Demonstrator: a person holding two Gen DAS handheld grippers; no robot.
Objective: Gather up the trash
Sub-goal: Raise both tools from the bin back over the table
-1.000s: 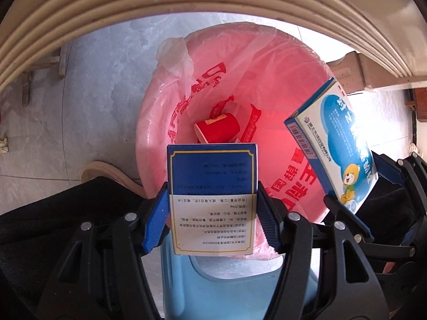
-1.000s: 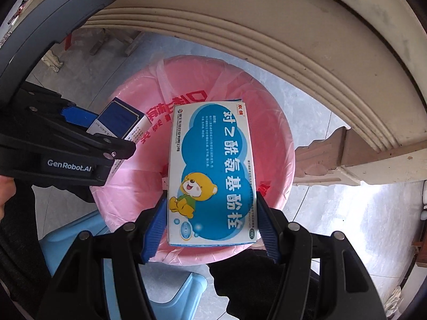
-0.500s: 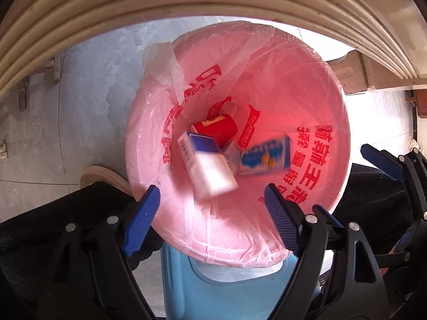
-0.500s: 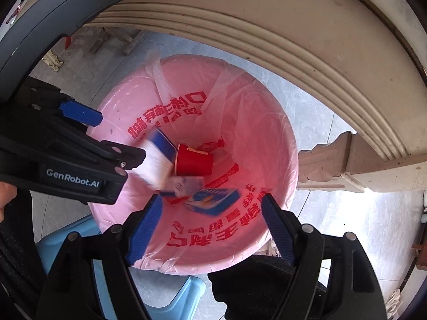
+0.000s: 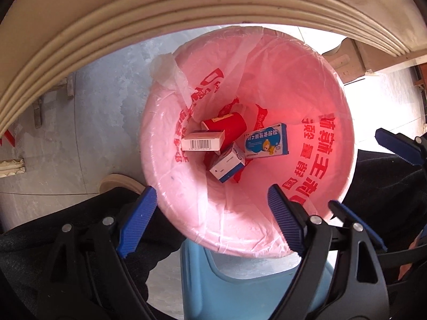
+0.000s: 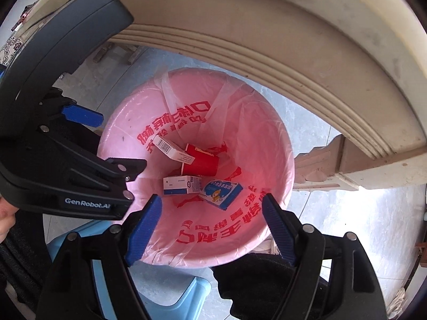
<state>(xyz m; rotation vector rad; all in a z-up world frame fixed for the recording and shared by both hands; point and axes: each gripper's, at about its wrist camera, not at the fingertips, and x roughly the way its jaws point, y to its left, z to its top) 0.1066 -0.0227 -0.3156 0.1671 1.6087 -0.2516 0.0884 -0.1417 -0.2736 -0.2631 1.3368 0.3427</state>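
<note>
A pink bin [image 5: 344, 101] [image 6: 288, 144] with a pink liner printed in red stands on the floor below both grippers. At its bottom lie a red paper cup [image 5: 226, 126] [image 6: 200, 164], a white box with a barcode [image 5: 202, 141] [image 6: 172, 150], a white and blue box [image 5: 226, 164] [image 6: 181, 185] and a blue box with a cartoon bear [image 5: 267, 141] [image 6: 221, 193]. My left gripper [image 5: 210, 213] [image 6: 106, 141] hangs open and empty over the bin's near rim. My right gripper [image 6: 212, 213] [image 5: 373, 184] is beside it, also open and empty.
A cream table edge with ridged moulding [image 5: 160, 10] [image 6: 293, 40] arches over the bin, and a carved leg [image 6: 320, 165] stands at its right. A light blue plastic stool [image 5: 240, 288] [image 6: 170, 288] is under the bin's near side. Dark clothing [image 5: 66, 221] and grey tiled floor surround it.
A second ago each gripper was shut on a box above the bin. Both opened, the two boxes fell, and they now lie at the bottom of the bin.
</note>
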